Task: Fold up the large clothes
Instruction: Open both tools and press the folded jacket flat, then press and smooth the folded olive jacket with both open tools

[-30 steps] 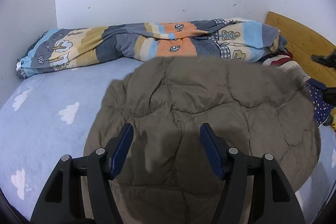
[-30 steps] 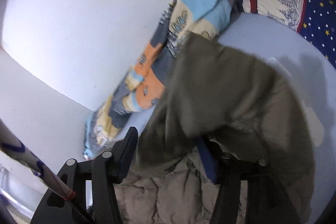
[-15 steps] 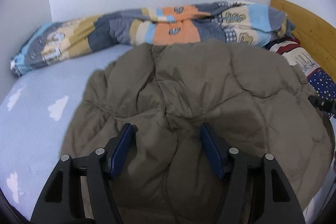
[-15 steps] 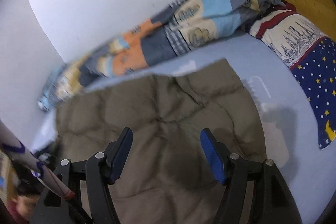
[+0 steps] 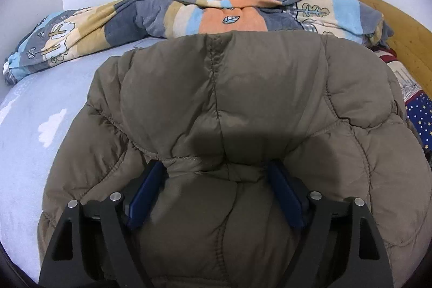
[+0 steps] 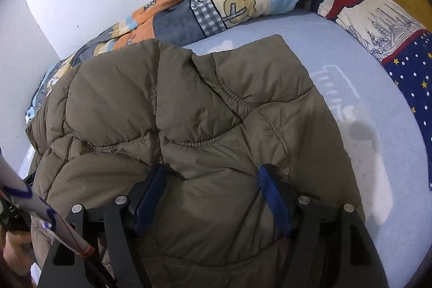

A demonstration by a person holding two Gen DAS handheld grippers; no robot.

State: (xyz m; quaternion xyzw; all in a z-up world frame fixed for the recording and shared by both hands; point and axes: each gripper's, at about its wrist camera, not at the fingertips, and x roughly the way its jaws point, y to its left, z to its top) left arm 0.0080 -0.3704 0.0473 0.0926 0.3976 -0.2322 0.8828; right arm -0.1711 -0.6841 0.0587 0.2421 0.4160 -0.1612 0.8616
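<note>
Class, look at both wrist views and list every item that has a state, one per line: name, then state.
Brown quilted jacket: spread on the bed, bunched between both tools' jaws.
Left tool: jaws have just been opening, jacket fabric between them.
Right tool: jaws wide, jacket fabric between them.
Patterned blanket: rumpled in a long roll against the wall.
Star-print pillow: lying flat at the headboard end.

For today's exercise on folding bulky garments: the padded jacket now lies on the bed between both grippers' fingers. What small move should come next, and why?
Probably draw both grippers back clear. The brown padded jacket already rests on the blue sheet, and the left gripper and right gripper have just been opening, with fabric between them.
</note>
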